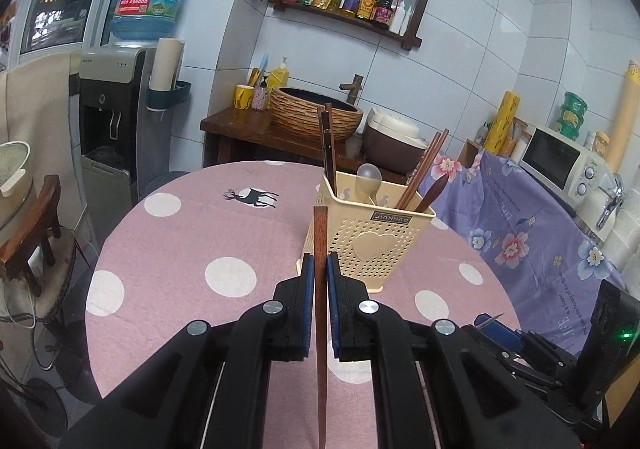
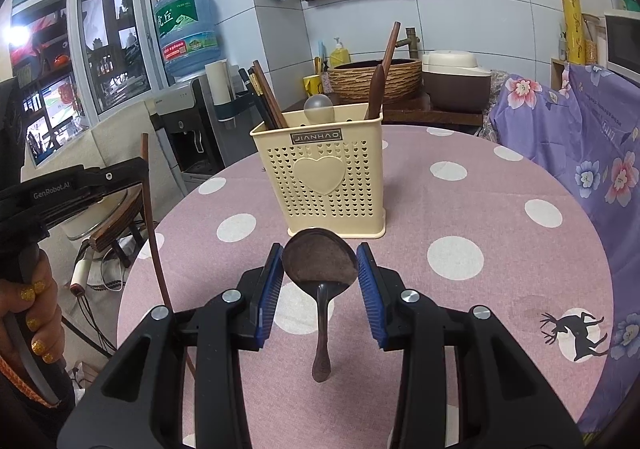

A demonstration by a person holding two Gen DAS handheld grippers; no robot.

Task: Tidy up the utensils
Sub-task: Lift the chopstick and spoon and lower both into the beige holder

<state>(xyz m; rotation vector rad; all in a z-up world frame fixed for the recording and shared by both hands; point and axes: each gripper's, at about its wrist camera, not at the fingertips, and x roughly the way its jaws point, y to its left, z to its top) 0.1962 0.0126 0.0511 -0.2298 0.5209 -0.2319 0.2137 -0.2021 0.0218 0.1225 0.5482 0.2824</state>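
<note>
Left gripper point(image 1: 320, 269) clamped on long brown wooden chopstick point(image 1: 320, 241), upright. Right gripper point(image 2: 320, 269) pinching dark round wooden spoon point(image 2: 319, 261) by bowl, handle pointing down. Cream perforated plastic holder point(image 2: 320, 177) ahead.

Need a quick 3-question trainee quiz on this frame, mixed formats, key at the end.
1. True or false: the left gripper is clamped on a long brown wooden chopstick.
2. The right gripper holds a dark wooden spoon by its: A) bowl B) handle tip C) nothing.
3. Fill in: the cream perforated plastic utensil holder with a heart stands on the pink polka-dot ____.

Key: 1 true; 2 A; 3 tablecloth.
</note>
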